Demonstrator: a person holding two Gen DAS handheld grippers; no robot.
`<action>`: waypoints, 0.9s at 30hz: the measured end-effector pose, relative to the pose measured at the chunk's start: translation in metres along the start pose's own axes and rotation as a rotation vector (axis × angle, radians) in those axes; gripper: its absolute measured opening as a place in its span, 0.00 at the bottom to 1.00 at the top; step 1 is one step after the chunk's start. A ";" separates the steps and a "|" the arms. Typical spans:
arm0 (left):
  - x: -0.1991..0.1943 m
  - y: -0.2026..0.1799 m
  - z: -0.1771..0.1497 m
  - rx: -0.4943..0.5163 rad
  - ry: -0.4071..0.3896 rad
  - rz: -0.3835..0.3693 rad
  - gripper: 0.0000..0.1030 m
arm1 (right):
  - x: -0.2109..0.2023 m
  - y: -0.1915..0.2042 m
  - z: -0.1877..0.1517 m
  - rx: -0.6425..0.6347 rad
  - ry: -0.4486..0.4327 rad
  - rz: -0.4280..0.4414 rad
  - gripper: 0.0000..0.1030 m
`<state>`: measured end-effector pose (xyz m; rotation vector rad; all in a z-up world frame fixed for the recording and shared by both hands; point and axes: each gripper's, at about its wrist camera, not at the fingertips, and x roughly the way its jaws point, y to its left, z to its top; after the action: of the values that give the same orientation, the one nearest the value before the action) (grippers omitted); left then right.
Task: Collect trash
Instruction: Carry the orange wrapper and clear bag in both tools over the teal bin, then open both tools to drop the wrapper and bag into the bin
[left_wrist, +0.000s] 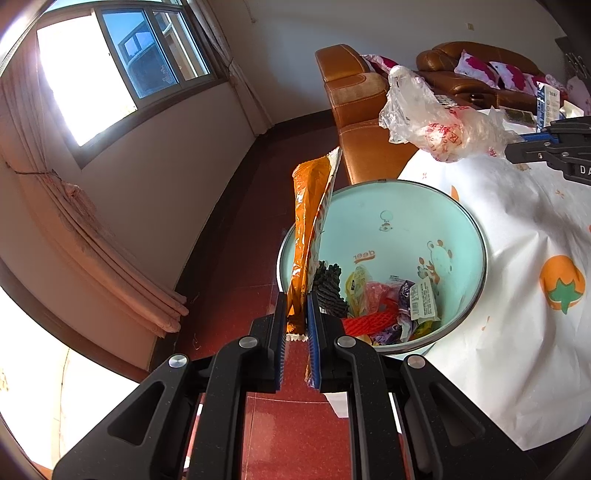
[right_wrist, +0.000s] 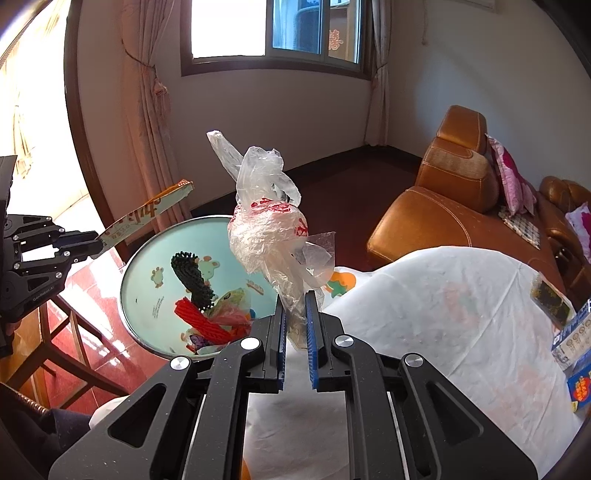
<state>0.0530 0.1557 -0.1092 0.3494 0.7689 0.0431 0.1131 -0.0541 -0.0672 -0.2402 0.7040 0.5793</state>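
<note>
Left wrist view first: the left gripper (left_wrist: 296, 317) is clamped on a long orange snack wrapper (left_wrist: 308, 236), which is pinched between the blue pads (left_wrist: 315, 347) and sticks up and away, right over the near-left rim of the trash bin (left_wrist: 391, 192). The bin is pale turquoise inside with cartoon prints, and it's already stuffed with a black foam net (left_wrist: 330, 286), a red foam net (left_wrist: 369, 321) and assorted wrappers (left_wrist: 413, 306). It's parked just left of a table covered in a white cloth with orange fruit prints (left_wrist: 509, 258). Far right, the right gripper (left_wrist: 517, 142) is seen holding a crumpled clear plastic bag (left_wrist: 436, 118) above the table edge. A brown leather sofa (left_wrist: 362, 122) and a window (left_wrist: 125, 62) are visible farther back.

Right wrist view: the right gripper (right_wrist: 295, 314) is closed on that plastic bag (right_wrist: 269, 236), with the bag's tail squeezed between the pads and the bunched part with red print standing up above the bin's right rim (right_wrist: 221, 218). Over on the left, the left gripper (right_wrist: 96, 242) is spotted with the wrapper (right_wrist: 147, 214) held out over the bin's far-left side. A couple of boxes (right_wrist: 576, 343) are seen on the table's right edge (right_wrist: 443, 295).
</note>
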 end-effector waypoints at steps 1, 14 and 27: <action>0.000 0.000 0.000 -0.002 0.001 0.000 0.10 | 0.001 0.001 0.001 -0.001 0.001 0.001 0.10; 0.002 0.001 0.003 -0.013 0.013 0.002 0.10 | 0.008 0.009 0.005 -0.014 0.007 0.014 0.10; 0.004 0.002 0.003 -0.021 0.013 -0.001 0.11 | 0.012 0.014 0.008 -0.027 0.013 0.020 0.10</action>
<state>0.0582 0.1576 -0.1097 0.3288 0.7811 0.0528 0.1171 -0.0345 -0.0692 -0.2619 0.7119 0.6073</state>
